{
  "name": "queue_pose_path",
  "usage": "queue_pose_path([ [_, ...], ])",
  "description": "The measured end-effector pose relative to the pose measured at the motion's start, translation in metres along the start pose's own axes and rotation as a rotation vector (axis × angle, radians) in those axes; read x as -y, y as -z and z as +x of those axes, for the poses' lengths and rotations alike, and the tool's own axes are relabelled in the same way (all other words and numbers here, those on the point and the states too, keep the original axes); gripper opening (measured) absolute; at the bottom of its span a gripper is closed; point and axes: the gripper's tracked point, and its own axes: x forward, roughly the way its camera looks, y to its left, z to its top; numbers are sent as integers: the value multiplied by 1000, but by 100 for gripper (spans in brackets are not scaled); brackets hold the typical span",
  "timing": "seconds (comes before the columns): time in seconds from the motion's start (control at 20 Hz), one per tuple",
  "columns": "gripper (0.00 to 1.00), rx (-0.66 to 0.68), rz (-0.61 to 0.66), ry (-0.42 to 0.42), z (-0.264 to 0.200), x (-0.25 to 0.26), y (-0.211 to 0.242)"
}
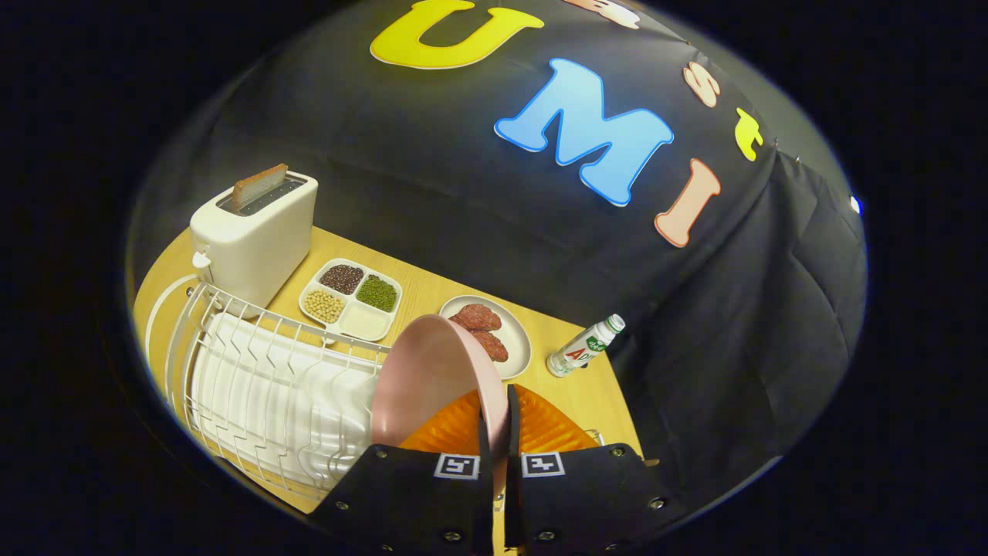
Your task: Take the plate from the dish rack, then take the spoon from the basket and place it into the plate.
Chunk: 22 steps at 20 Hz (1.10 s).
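A pink plate [428, 378] stands on edge between my fingers, lifted above the white wire dish rack [270, 378]. My gripper [499, 421] is shut on the plate's rim, one finger on each face. Behind the plate and just ahead of the fingers lies an orange ribbed basket [552, 428]; the plate and my fingers cover most of it, and what it holds is hidden.
Beyond the rack, a white toaster [255, 235] holds a slice of bread. A white divided tray of beans [351, 300], a white plate with reddish food [513, 336] and a small lying bottle [583, 347] rest on the wooden table [421, 289].
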Motion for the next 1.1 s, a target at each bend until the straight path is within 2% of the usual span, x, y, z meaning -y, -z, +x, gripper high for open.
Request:
queue_pose_path([
  [0.25,6,19,51,-35,-8,18,-8],
  [0.5,6,49,102,-22,-22,63,-9],
  [1.1,6,50,266,-33,-61,180,48],
])
